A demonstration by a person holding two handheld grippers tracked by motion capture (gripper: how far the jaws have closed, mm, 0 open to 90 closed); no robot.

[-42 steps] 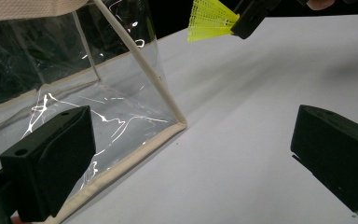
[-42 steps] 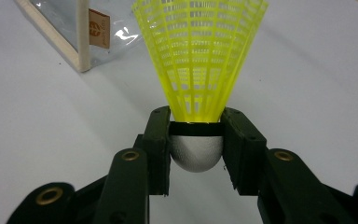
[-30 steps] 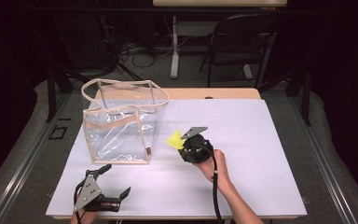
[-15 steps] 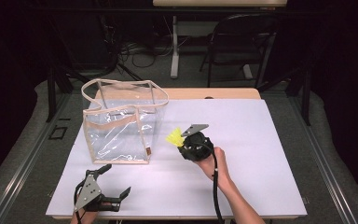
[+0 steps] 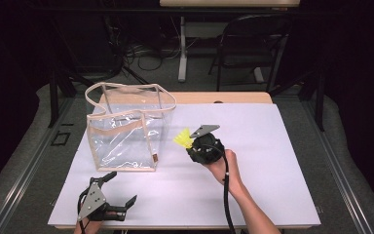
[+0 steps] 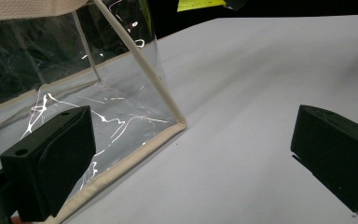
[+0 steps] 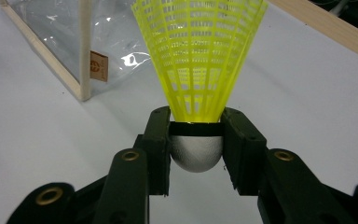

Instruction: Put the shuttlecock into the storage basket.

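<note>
A yellow plastic shuttlecock [image 7: 199,60] with a white rounded cork is held by its cork in my right gripper [image 7: 196,140], skirt pointing away. In the high view the right gripper [image 5: 195,146] holds the shuttlecock [image 5: 183,138] just above the white table, right of a clear plastic tote bag [image 5: 126,129] with beige trim. The bag stands upright with its top open. My left gripper [image 5: 119,190] rests open near the table's front left edge, just below the bag's front corner [image 6: 179,123]. Nothing is between its jaws.
The white table top [image 5: 272,161] has free room to the right and front. A wooden desk edge [image 5: 233,97] runs behind it. Beyond stand a folding chair [image 5: 253,44] and table legs with cables on the floor.
The right gripper with the shuttlecock has drifted slightly toward the bag. The left gripper has stayed still.
</note>
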